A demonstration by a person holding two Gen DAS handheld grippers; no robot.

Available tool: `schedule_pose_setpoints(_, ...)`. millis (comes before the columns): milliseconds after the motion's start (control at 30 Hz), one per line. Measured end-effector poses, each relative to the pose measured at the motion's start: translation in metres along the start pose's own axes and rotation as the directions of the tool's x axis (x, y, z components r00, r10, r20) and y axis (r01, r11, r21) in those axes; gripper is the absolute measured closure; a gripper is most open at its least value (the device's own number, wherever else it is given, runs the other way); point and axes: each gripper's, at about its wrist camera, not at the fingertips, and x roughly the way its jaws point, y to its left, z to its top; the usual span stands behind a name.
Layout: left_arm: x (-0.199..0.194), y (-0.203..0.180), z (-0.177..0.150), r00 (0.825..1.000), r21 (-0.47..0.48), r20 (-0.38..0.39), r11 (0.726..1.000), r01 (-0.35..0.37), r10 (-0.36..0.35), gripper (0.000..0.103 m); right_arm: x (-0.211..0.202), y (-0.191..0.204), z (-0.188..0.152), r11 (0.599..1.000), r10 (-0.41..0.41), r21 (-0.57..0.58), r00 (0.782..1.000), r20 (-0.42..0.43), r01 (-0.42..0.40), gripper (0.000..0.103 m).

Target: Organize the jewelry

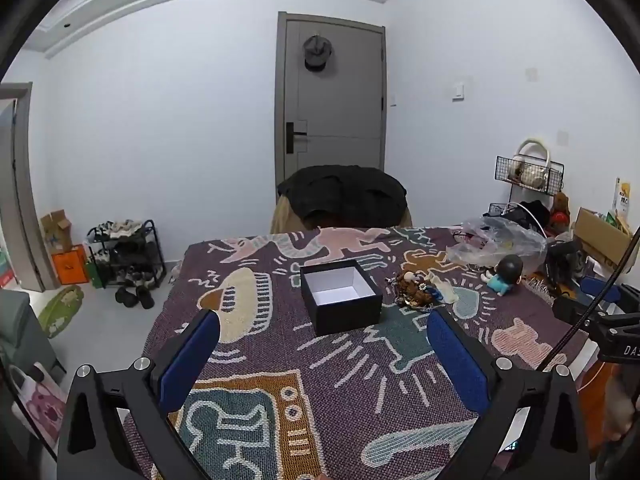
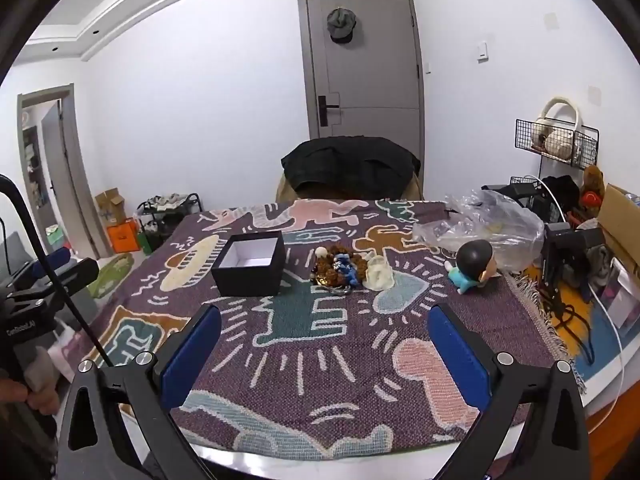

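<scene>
An open black box (image 1: pixel 340 296) with a white inside stands on the patterned cloth; it also shows in the right wrist view (image 2: pixel 250 266). A pile of jewelry (image 1: pixel 418 292), brown beads with blue and white pieces, lies just right of the box and shows in the right wrist view (image 2: pixel 344 270) too. My left gripper (image 1: pixel 322 326) is open and empty, above the cloth in front of the box. My right gripper (image 2: pixel 324 318) is open and empty, in front of the jewelry pile.
A doll with a dark head (image 2: pixel 474 264) and a crumpled clear plastic bag (image 2: pixel 486 224) lie at the right of the table. A chair with a black jacket (image 2: pixel 348 168) stands behind the table. Cables and black gear (image 2: pixel 568 256) crowd the right edge.
</scene>
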Motion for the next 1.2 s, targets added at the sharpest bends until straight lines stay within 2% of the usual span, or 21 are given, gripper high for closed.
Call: schedule_pose_setpoints(1200,-0.0015,-0.0070,-0.0003,1.000,0.016,0.011,1.000,0.008,-0.009,0.000,-0.0019,-0.0069,0.0013,1.000,-0.010,0.005,1.000,0.010,0.010,0.000)
